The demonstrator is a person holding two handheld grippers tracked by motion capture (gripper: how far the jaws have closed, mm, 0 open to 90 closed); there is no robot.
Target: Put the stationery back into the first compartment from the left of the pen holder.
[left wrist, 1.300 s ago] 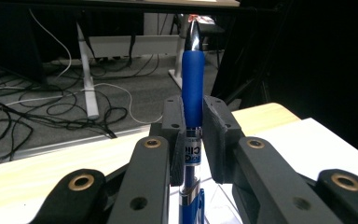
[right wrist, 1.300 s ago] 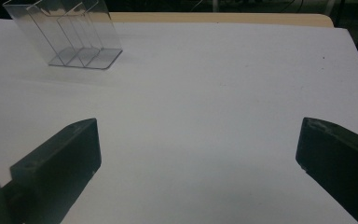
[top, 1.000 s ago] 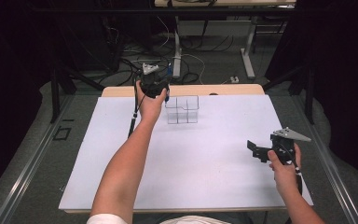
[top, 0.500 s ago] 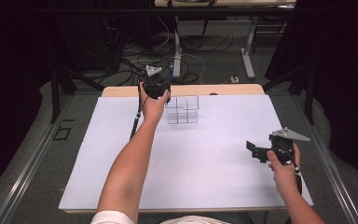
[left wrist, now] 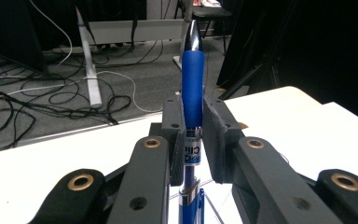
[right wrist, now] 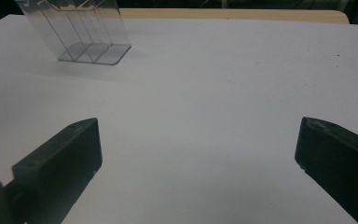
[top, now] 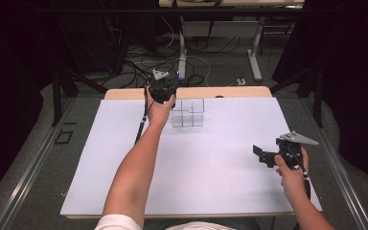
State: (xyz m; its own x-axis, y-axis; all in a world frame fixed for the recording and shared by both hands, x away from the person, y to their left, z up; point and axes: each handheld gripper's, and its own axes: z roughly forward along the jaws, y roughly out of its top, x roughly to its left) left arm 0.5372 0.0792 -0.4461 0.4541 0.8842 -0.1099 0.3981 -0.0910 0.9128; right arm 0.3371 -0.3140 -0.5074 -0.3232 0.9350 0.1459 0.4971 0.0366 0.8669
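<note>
- white sheet (top: 211,163): covers most of the bench, lies under the right claw (top: 261,154) and reaches past the left claw (left wrist: 193,116)
- bench (top: 239,92): bare wood strip at the far edge, just right of the left claw
- cables (top: 129,72): black and white tangle on the floor, beyond the left claw
- white frame legs (top: 255,52): upright on the floor, far beyond both claws
- floor rail (top: 28,172): runs alongside the bench, well left of the left claw
- dark curtains (top: 350,72): far side, right of the right claw

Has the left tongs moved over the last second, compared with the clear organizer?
Yes. The left tongs, shut on a blue pen, has moved toward the table's far edge and now sits beyond the far left corner of the clear organizer, which stayed put.
</note>
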